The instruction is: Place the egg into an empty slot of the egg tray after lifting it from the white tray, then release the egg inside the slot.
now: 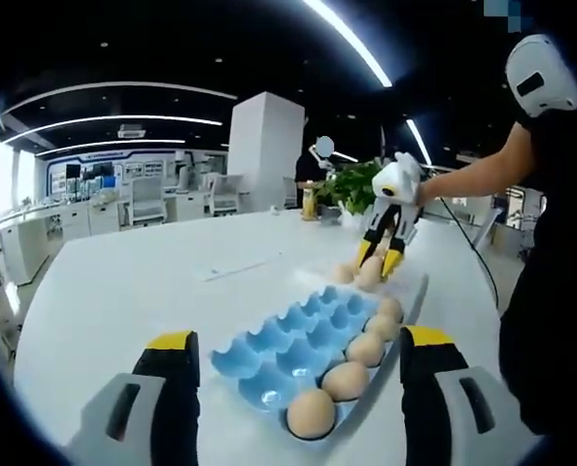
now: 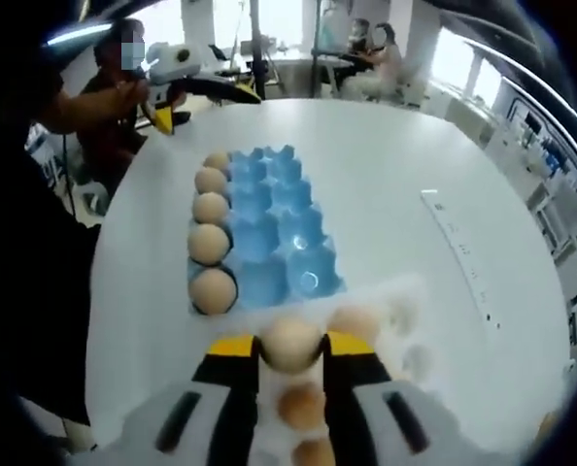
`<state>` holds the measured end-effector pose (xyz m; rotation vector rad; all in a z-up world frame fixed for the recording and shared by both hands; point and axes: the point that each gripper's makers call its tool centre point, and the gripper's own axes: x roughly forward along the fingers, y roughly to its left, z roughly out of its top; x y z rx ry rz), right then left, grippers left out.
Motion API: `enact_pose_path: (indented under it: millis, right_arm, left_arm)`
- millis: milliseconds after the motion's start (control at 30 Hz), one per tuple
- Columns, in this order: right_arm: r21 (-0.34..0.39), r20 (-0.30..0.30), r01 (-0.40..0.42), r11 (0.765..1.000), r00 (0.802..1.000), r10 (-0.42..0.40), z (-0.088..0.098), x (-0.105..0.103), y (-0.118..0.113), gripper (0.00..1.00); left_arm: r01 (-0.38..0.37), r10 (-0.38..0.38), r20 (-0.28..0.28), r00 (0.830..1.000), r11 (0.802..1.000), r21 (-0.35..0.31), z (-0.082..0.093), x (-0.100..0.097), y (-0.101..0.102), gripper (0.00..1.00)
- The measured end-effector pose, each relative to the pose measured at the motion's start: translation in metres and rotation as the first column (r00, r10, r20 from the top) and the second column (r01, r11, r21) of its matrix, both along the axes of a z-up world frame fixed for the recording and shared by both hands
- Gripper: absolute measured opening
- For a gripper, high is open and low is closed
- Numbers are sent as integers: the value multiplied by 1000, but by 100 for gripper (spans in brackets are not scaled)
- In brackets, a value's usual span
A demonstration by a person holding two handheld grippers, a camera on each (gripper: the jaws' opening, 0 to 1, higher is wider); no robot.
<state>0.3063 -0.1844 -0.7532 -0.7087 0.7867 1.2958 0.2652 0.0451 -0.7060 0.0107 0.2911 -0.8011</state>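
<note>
grasp: right gripper (image 2: pixel 290 348) clamps egg (image 2: pixel 290 342) over white tray (image 2: pixel 405 301) | left gripper (image 1: pixel 293 364) open, idle | ahead: egg tray (image 2: pixel 269 233), slots free | left: carry, place, release

In the right gripper view, the white tray (image 2: pixel 405 320) is washed out against the desk (image 2: pixel 386 175), so its rim and slots are hard to trace, and its near part is hidden behind the right gripper (image 2: pixel 290 347). The lowest egg (image 2: pixel 313 452) is cut by the picture's edge. In the left gripper view, the eggs (image 1: pixel 358 276) under that gripper are too small to count, and the blue egg tray (image 1: pixel 298 345) hides its near corner behind the front egg (image 1: pixel 311 413).
</note>
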Motion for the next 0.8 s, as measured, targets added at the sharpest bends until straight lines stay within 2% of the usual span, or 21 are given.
enact_pose_path:
  millis: [267,333,400,500,567,800]
  right_arm:
    - [40,9,-2,999,1000,2,2,-4,11,25]
    - [52,4,2,999,1000,-2,2,-5,13,25]
    - [62,2,7,998,1000,-7,3,-5,15,25]
    - [66,14,3,998,1000,-4,3,-6,15,25]
    - [78,-5,16,997,1000,-16,4,-7,17,25]
    - [86,10,8,996,1000,-9,4,-5,22,25]
  left_arm:
    - [-11,11,-14,1000,1000,-15,-2,3,2,94]
    - [-29,27,-25,999,997,-73,3,5,1,100]
    - [-44,38,-62,997,993,-107,3,4,2,100]
    - [-38,35,-29,999,996,-85,5,4,4,100]
    - [-39,37,-30,999,995,-95,6,4,4,100]
    - [-30,26,-40,999,996,-87,2,3,1,100]
